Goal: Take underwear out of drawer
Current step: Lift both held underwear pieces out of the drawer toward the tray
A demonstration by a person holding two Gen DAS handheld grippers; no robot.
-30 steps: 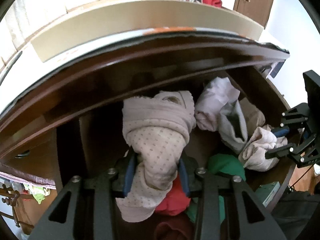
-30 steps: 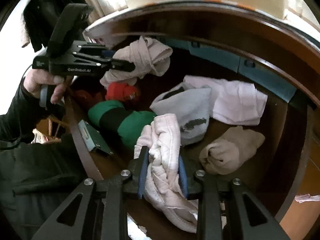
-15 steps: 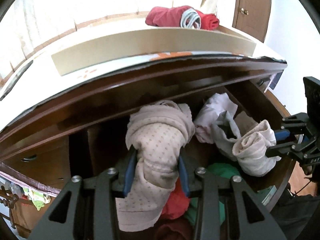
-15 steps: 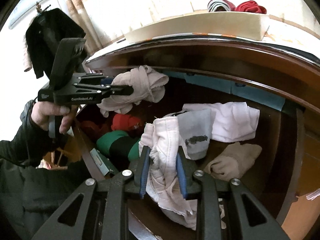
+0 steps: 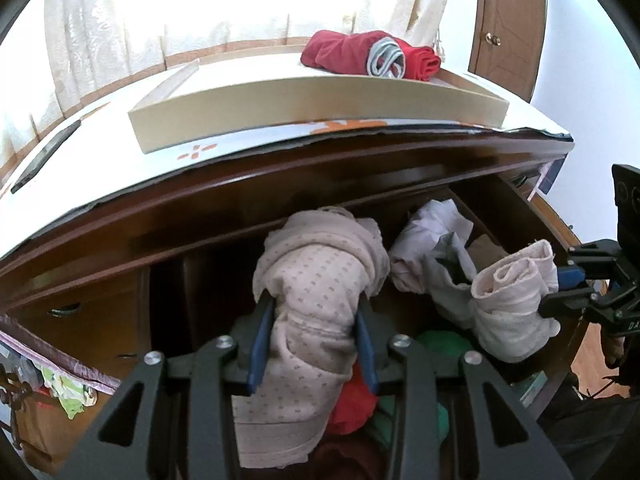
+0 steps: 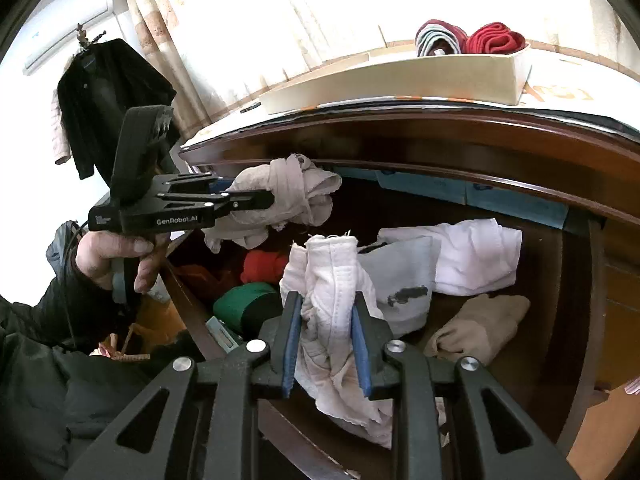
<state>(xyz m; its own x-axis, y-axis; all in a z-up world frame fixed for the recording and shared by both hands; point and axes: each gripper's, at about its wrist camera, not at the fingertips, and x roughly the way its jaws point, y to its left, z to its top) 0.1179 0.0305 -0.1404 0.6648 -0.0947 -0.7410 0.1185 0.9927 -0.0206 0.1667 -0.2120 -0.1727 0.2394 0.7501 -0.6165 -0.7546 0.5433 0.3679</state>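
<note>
Tongs pinch garments: left tongs (image 5: 314, 334) dotted underwear (image 5: 316, 280), right tongs (image 6: 326, 338) white underwear (image 6: 332, 276), hiding drawer (image 6: 576, 320) contents.

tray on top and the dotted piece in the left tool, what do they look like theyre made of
Tray: looks like pale wood or fibreboard with a matte, unvarnished finish; flat straight walls, no shine. Could be stiff cardboard.

Dotted piece: soft knit fabric, likely cotton, matte beige-pink with small printed dots; it folds, bunches and droops between the left tool's blue pads.
</note>
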